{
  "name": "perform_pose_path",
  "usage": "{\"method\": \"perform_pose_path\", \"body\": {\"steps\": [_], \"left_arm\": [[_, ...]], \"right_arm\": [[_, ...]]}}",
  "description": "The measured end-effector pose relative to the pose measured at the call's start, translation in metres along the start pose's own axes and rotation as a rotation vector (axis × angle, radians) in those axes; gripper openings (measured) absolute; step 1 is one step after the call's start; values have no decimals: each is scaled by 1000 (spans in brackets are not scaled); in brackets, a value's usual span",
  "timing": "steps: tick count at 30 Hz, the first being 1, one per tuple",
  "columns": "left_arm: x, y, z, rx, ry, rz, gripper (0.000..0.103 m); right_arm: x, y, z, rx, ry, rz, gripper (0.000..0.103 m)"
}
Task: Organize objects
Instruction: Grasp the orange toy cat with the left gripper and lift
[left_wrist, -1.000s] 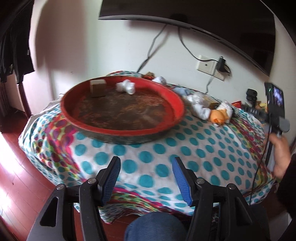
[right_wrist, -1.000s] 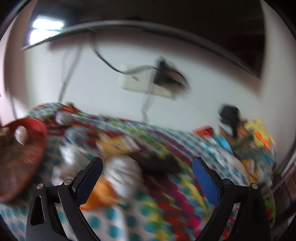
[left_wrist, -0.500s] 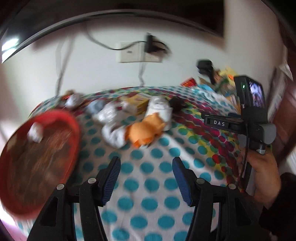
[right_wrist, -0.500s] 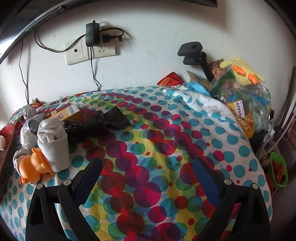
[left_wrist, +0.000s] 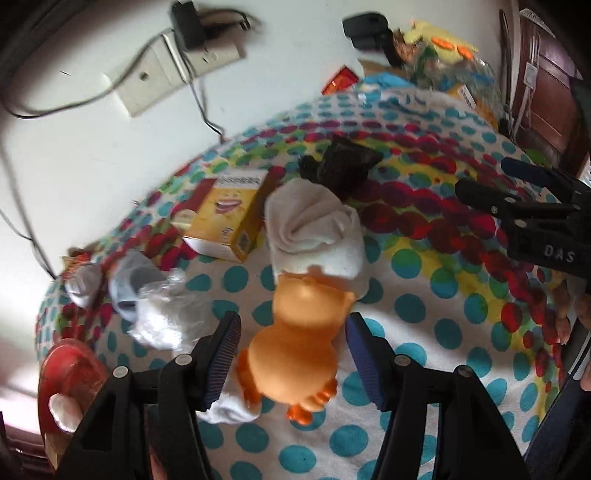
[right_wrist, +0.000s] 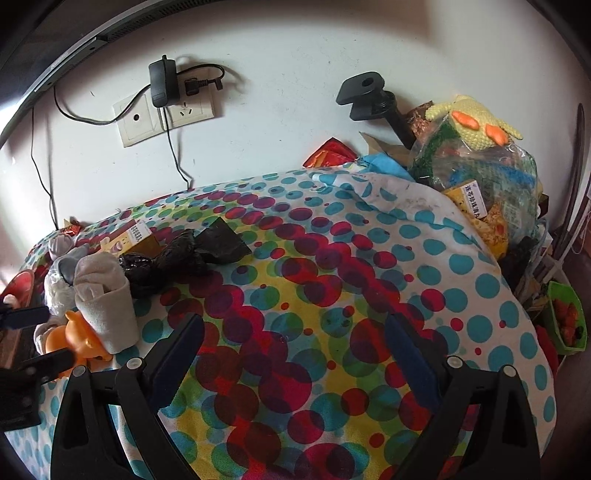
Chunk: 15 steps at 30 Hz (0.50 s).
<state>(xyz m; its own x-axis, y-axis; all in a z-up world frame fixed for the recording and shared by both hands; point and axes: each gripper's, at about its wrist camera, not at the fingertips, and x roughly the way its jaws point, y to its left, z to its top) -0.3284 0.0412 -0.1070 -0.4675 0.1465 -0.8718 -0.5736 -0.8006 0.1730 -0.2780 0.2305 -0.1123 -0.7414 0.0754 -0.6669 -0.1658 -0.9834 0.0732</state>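
Left claw (left_wrist: 291, 354) wide, straddling orange toy figure (left_wrist: 295, 354) untouched, right claw (right_wrist: 295, 354) wide over polka-dot desk (right_wrist: 332, 295), rolled white sock (left_wrist: 314, 229) beside.

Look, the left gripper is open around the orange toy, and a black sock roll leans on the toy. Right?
Not quite. The sock roll leaning on the orange toy is white, not black; the left wrist view shows it. The left gripper is indeed open around the toy.

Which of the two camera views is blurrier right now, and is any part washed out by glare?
Left wrist view: softer, with motion smear on the wall socket and the orange toy; its left edge is bleached by light. Right wrist view: sharp, socket and rolled sock crisp, only a small glare patch at the far left; fisheye bending in both.
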Motion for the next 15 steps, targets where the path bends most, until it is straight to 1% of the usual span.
{"method": "perform_pose_path", "body": {"steps": [2,3,4,5,6,8,10,15], "left_arm": [[11,-2,3,24,44,-5,61],[18,-3,4,36,67,12,61],[21,-2,4,33,67,14,61],[20,1,5,8,58,0,61],[22,4,6,-22,62,-12,59],[21,4,5,-42,48,-15,54],[20,2,3,-63,30,7,51],[14,-9,1,-146,-16,103,46]], "right_arm": [[1,3,0,-17,4,3,97],[0,5,0,-23,2,4,97],[0,6,0,-30,-1,6,97],[-1,7,-1,-35,-4,10,97],[-1,8,-1,-39,-5,13,97],[-1,8,-1,-42,-1,18,97],[0,8,0,-40,4,20,97],[0,7,0,-32,3,25,97]]}}
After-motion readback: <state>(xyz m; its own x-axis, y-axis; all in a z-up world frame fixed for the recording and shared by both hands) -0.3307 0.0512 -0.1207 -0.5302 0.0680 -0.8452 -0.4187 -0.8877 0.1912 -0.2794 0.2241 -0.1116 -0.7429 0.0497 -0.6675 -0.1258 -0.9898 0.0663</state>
